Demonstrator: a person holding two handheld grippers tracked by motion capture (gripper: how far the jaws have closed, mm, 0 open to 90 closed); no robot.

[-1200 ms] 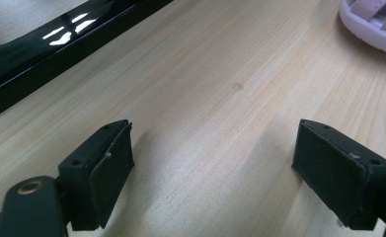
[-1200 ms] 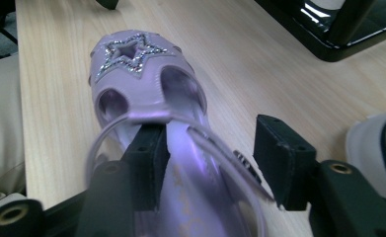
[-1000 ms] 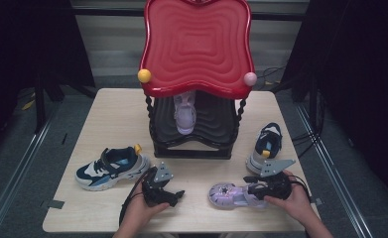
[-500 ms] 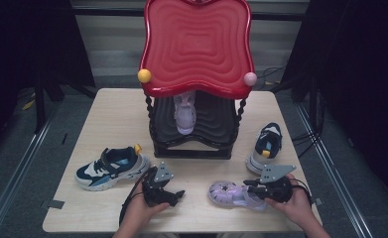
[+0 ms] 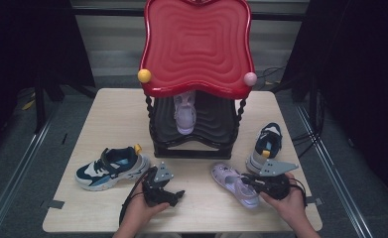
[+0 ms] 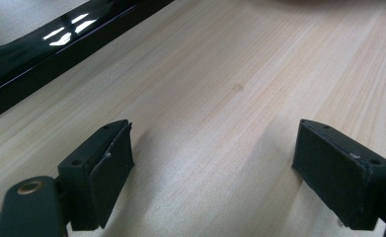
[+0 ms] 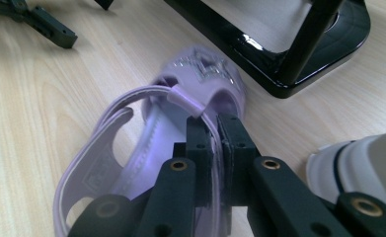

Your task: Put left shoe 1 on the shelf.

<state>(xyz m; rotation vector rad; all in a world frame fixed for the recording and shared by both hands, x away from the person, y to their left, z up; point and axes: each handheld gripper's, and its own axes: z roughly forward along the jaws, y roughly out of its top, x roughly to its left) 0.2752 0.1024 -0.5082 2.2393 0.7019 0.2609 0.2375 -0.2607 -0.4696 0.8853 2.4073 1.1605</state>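
A lilac sandal (image 5: 231, 182) lies slantwise on the table in front of the rack. My right gripper (image 5: 247, 181) reaches in from the right, and in the right gripper view it (image 7: 215, 129) is shut on the sandal's thin strap (image 7: 188, 101) above the footbed (image 7: 146, 148). A second lilac sandal (image 5: 184, 113) stands on the shelf of the red-topped rack (image 5: 197, 44). My left gripper (image 5: 167, 194) rests low at the front middle; its jaws (image 6: 212, 168) stand open over bare wood with nothing between them.
A navy and white sneaker (image 5: 111, 167) lies at the front left, its mate (image 5: 266, 145) at the right beside my right hand. The rack's glossy black base (image 7: 289, 74) stands just beyond the held sandal. The wooden table (image 5: 107, 119) has room at both back corners.
The right gripper's jaws have closed on the sandal's strap. The sandal has swung from lying crosswise to slanting, toe toward the rack. The left gripper has stayed put.
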